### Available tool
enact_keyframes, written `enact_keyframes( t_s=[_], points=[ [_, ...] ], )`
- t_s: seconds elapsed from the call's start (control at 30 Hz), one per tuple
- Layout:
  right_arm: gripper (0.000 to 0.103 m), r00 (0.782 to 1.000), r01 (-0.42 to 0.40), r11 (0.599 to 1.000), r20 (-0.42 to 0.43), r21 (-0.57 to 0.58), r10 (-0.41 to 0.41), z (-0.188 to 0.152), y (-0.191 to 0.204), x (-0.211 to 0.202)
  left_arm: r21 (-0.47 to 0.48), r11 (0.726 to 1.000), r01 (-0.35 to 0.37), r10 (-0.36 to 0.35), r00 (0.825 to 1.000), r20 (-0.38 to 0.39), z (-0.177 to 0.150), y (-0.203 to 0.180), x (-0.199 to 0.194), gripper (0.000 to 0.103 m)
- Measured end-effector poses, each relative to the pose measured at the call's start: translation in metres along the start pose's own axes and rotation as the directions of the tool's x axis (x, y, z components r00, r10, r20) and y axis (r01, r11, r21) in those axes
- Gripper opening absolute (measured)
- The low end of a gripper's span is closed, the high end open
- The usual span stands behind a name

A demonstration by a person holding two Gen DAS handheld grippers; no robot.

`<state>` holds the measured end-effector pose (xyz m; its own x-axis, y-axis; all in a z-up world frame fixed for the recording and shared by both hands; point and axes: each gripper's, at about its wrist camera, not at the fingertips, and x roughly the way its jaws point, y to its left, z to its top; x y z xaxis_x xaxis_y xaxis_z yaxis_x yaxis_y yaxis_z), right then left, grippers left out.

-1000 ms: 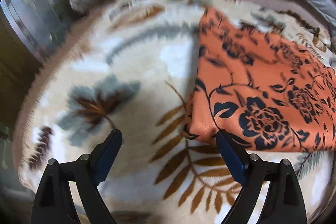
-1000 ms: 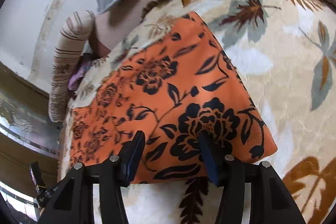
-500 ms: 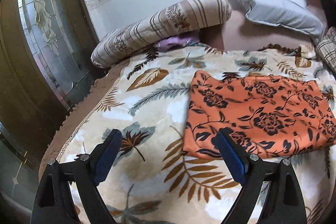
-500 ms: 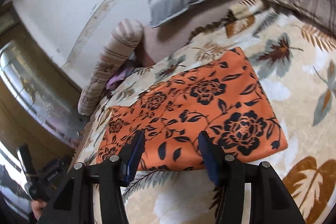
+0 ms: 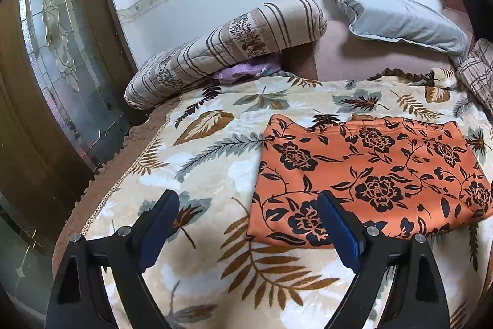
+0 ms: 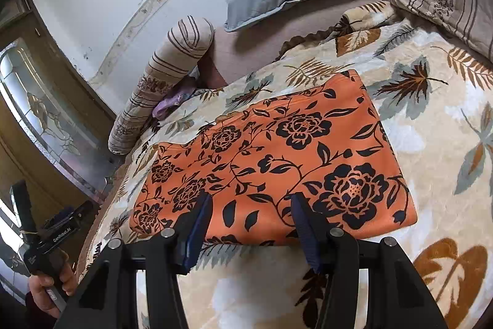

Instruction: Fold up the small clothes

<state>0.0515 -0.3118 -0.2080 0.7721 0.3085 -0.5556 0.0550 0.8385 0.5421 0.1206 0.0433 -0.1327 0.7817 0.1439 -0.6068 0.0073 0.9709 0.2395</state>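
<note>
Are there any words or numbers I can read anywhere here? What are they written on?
"GenRobot.AI": small white letters on the black body of the left gripper, seen at the lower left of the right wrist view.
A small white mark lower on that same tool, above the hand: too small to read.
The orange flowered cloth, the leaf blanket and the pillows carry patterns only, no words.

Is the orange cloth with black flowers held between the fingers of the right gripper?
No, the orange cloth lies flat and folded on the blanket, and the right gripper hovers open above its near edge.
</note>
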Motion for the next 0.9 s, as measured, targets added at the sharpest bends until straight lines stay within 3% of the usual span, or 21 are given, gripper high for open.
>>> enact_keyframes(
  t_s=[0.6, 0.77, 0.9],
  points=[
    [0.058, 1.0, -0.014, 0.999, -0.016, -0.042, 0.014, -0.003, 0.015, 0.002, -0.007, 0.998, 0.055, -0.055, 0.998, -0.013, -0.004, -0.024, -0.006, 0.092],
    [0.06, 0.998, 0.017, 1.0, -0.054, 0.016, -0.016, -0.005, -0.002, 0.009, -0.061, 0.994, 0.088, -0.096, 0.987, -0.131, -0.023, -0.027, 0.02, 0.092],
    [0.06, 0.998, 0.038, 0.997, -0.06, 0.069, -0.034, -0.005, -0.018, 0.01, -0.073, 0.996, 0.054, -0.068, 0.978, -0.196, -0.044, -0.027, 0.035, 0.092]
  ],
)
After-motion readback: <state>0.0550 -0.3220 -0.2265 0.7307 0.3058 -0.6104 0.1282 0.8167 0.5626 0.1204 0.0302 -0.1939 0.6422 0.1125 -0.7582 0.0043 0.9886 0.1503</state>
